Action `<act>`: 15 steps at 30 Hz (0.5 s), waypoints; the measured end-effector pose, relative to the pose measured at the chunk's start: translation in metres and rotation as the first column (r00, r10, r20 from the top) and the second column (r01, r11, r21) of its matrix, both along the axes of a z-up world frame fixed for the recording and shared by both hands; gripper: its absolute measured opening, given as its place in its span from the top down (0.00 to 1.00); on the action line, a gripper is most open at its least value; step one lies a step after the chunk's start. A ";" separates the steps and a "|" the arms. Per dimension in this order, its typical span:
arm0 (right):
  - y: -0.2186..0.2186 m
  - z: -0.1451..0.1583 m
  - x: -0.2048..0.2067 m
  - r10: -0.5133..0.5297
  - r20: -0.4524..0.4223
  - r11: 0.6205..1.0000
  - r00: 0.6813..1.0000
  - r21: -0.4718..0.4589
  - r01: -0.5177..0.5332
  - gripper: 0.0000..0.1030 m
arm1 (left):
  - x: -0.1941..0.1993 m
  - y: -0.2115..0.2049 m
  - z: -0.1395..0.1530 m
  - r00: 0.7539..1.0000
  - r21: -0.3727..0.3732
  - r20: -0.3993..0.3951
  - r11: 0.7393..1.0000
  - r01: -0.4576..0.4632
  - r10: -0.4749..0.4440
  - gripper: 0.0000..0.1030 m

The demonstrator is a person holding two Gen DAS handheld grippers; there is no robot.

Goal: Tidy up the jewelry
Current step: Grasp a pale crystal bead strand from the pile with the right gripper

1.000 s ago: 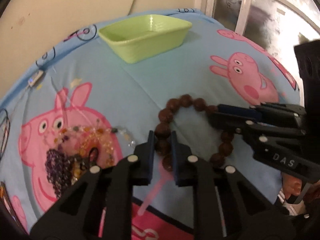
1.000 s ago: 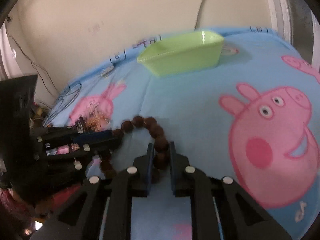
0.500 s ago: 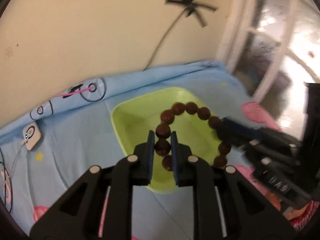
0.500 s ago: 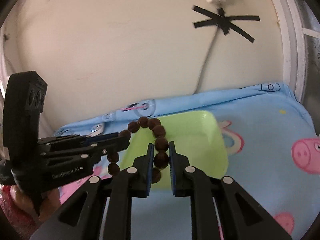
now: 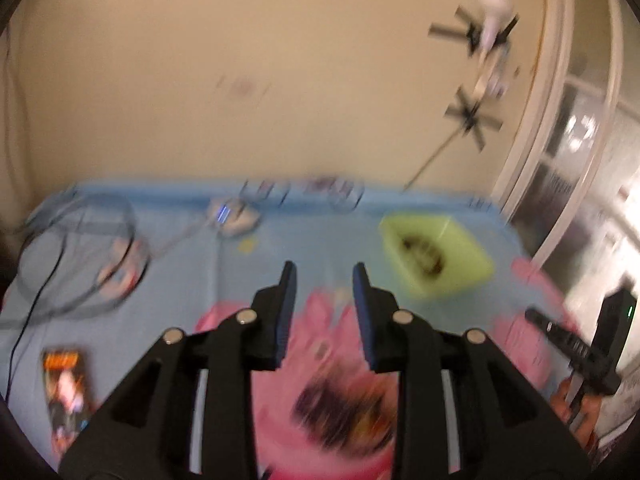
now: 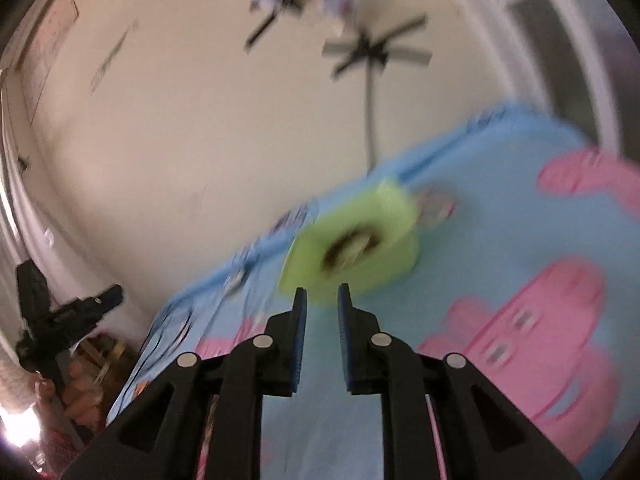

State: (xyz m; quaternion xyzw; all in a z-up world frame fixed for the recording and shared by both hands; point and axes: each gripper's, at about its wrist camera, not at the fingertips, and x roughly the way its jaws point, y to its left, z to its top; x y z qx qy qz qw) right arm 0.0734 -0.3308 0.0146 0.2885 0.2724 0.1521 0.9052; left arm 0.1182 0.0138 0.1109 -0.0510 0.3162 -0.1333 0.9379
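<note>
Both views are motion-blurred. The brown bead bracelet point(image 5: 422, 254) lies inside the light green tray point(image 5: 468, 258) at the far right of the blue cartoon-pig cloth; in the right wrist view the bracelet point(image 6: 348, 246) shows in the tray point(image 6: 394, 224) just beyond my fingers. My left gripper point(image 5: 324, 276) is open and empty, left of the tray. My right gripper point(image 6: 322, 294) is open and empty, close in front of the tray. A blurred heap of dark and amber beads point(image 5: 340, 412) lies on the cloth under my left gripper.
The right gripper point(image 5: 576, 348) shows at the left wrist view's right edge; the left gripper point(image 6: 68, 316) at the right wrist view's left. A white device point(image 5: 234, 216) with cables point(image 5: 72, 248) lies far left. A small printed card point(image 5: 64, 384) lies near left. A wall stands behind.
Both grippers have opened and let go of the brown bracelet, which now lies in the green tray. Both have pulled back from the tray, the left one swinging left.
</note>
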 end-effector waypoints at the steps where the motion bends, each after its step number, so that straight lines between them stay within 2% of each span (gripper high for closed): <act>1: 0.013 0.002 -0.004 0.024 -0.007 1.000 1.000 -0.005 -0.024 1.00 | -0.009 0.009 -0.012 0.999 0.013 -0.032 1.000 -0.018 0.018 0.74; 6: 0.066 -0.002 -0.003 0.174 -0.060 0.984 0.983 -0.014 -0.175 1.00 | -0.043 0.049 -0.063 0.986 0.002 -0.160 0.999 -0.050 0.050 0.74; 10: 0.100 -0.003 0.001 0.252 -0.097 0.966 0.963 -0.034 -0.256 1.00 | -0.055 0.053 -0.096 0.970 -0.052 -0.243 0.999 -0.001 -0.011 0.74; 15: 0.125 -0.011 0.011 0.251 -0.190 0.957 0.949 -0.101 -0.273 1.00 | -0.061 0.035 -0.114 0.963 -0.078 -0.242 0.992 0.098 -0.114 0.74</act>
